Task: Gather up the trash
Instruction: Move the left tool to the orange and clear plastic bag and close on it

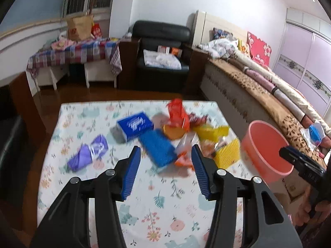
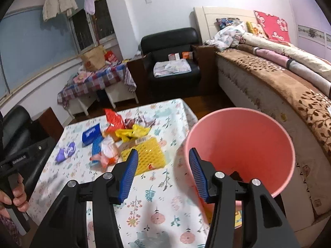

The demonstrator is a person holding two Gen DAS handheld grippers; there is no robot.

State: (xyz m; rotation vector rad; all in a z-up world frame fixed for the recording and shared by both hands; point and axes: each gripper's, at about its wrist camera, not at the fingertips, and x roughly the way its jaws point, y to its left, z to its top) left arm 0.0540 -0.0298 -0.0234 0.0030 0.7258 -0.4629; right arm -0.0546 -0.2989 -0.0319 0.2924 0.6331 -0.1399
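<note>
Pink bin point(image 2: 240, 144) beside blurred, perhaps plastic, wrappers point(image 2: 132, 133) on table point(image 2: 165, 196)

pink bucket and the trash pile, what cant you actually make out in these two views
- Pink bucket bottom: right wrist view, hidden behind the right gripper finger; any contents unclear.
- Bucket base: left wrist view, cut off by the table edge and the other gripper's body.
- Pile: left wrist view, motion blur smears the wrappers; the blue pack print is unreadable.
- Small clear wrappers: both views, too small to identify.
</note>
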